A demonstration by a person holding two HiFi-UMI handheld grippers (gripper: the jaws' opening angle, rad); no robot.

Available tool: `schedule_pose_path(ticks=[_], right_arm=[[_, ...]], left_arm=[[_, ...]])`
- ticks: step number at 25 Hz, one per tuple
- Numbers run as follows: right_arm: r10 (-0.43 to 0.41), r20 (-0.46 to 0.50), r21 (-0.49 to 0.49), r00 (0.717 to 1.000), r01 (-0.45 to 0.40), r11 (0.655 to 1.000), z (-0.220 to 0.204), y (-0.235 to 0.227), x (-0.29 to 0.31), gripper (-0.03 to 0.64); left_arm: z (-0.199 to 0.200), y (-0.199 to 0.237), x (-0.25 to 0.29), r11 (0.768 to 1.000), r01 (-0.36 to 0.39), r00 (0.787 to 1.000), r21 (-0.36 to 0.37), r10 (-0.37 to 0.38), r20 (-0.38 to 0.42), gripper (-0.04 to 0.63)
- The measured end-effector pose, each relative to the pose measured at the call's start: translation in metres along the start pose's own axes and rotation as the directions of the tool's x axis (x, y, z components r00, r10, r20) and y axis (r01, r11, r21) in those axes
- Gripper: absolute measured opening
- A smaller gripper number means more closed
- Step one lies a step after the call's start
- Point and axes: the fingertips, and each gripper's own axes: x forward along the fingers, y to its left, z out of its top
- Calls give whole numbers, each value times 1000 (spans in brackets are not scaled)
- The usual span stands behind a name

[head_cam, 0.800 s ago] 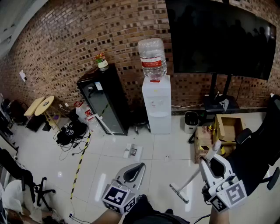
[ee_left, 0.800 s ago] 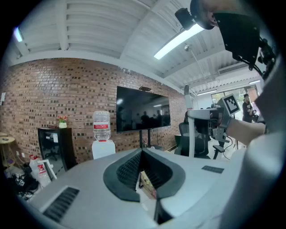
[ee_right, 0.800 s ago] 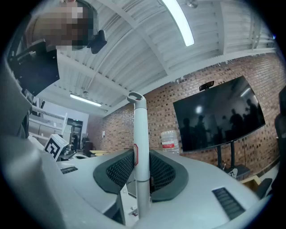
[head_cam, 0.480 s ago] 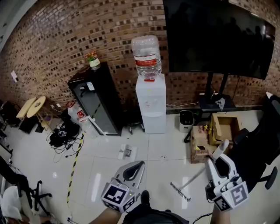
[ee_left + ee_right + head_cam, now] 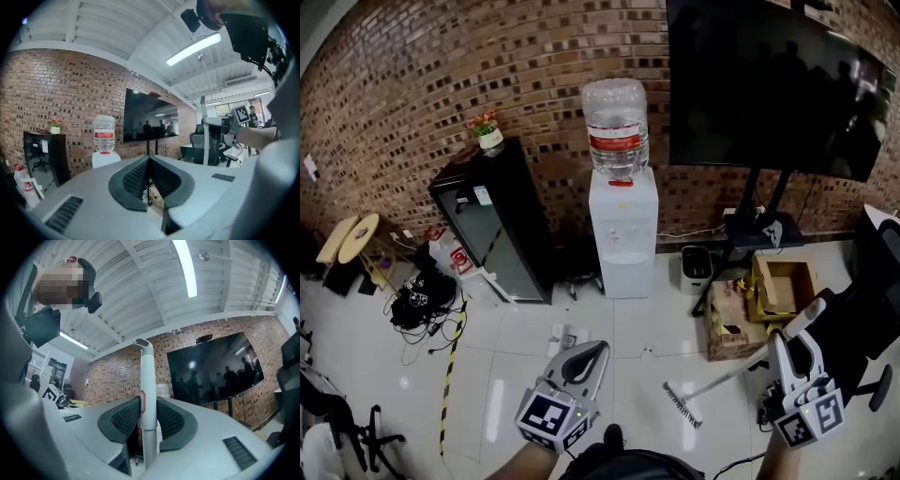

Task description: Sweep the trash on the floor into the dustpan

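My right gripper (image 5: 789, 345) is shut on the white handle of a broom (image 5: 142, 394) at the lower right of the head view. The handle slants down to the left and ends in the broom head (image 5: 682, 405) on the white tiled floor. In the right gripper view the handle stands upright between the two dark pads (image 5: 123, 420). My left gripper (image 5: 598, 350) hangs at bottom centre, shut with nothing in it; its pads (image 5: 136, 177) meet. A small white piece of trash (image 5: 566, 337) lies on the tiles ahead of it, and a tiny scrap (image 5: 647, 353) lies to its right. No dustpan is in view.
A water dispenser (image 5: 622, 234) and a black cabinet (image 5: 487, 230) stand against the brick wall. A large TV (image 5: 769, 84) on a stand, cardboard boxes (image 5: 783, 281) and an office chair (image 5: 874, 281) crowd the right. Cables (image 5: 422, 292) and striped tape (image 5: 448, 375) lie at the left.
My right gripper has moved to the right with the broom, and the handle now lies flatter. The head view has shifted slightly. The left gripper has stayed in place.
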Motion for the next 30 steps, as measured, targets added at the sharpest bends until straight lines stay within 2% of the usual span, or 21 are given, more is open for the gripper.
schedule_pose_path(ticks=[4,8,16,20,25,30], right_arm=[[-47,3,4,999,47,999,-4,8,46,118],[-91,-18,-8,996,91,996,-17,15,88,118],[-83,-66,-10,994,83,997,-55,17,140,118],[-63,-52,5,997,63,998,-55,4,170,118],[7,-77,-3,997,-7,1000,-63,-22,201,117],[69,-115,21,991,-67,998,-74,-62,219,117]], left_arm=[[-1,51,11,999,33,999,-43,-33,-1,3],[-4,93,23,996,73,997,-54,-73,8,3],[-19,131,42,995,62,998,-84,-61,16,4],[-20,145,56,996,22,1000,-90,-24,-20,5],[-11,162,87,996,-73,997,-57,71,-26,3],[9,136,134,993,-101,995,-69,99,-28,5]])
